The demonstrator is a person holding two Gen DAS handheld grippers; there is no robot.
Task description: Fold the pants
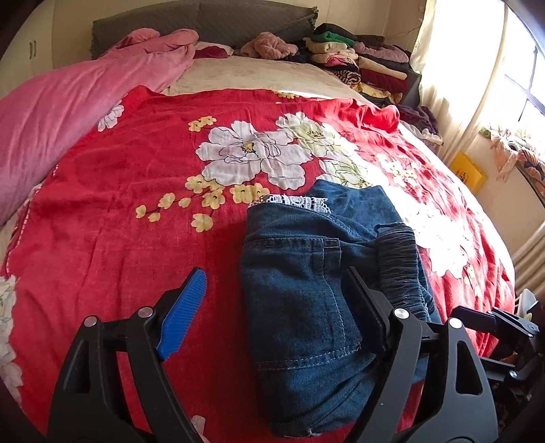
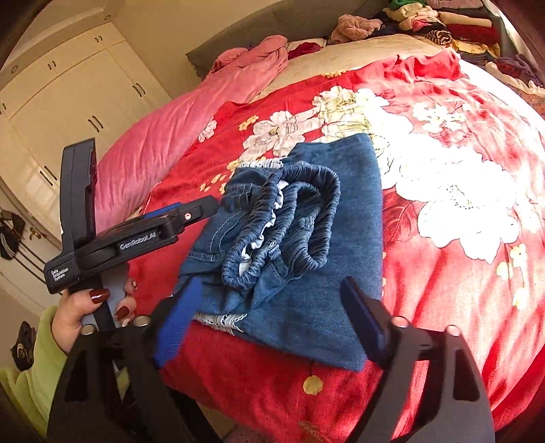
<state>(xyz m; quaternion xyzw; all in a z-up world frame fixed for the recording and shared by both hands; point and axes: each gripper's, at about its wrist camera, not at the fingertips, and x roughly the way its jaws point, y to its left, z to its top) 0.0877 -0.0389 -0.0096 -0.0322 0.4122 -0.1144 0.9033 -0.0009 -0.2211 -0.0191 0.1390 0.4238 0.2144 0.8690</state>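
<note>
The blue denim pants (image 1: pixel 306 289) lie folded into a compact bundle on the red floral bedspread (image 1: pixel 136 221), with white lace trim at the far edge and the elastic waistband bunched on top (image 2: pixel 282 231). My left gripper (image 1: pixel 276 303) is open just above the near edge of the bundle, with its right finger over the denim. It also shows in the right wrist view (image 2: pixel 190 218), at the bundle's left side. My right gripper (image 2: pixel 269 323) is open over the bundle's near edge and holds nothing.
A pink quilt (image 1: pixel 61 112) lies along the left of the bed. A stack of folded clothes (image 1: pixel 357 61) sits at the head by the grey headboard (image 1: pixel 204 20). A bright window and curtain are on the right. White wardrobes (image 2: pixel 68 102) stand on the left.
</note>
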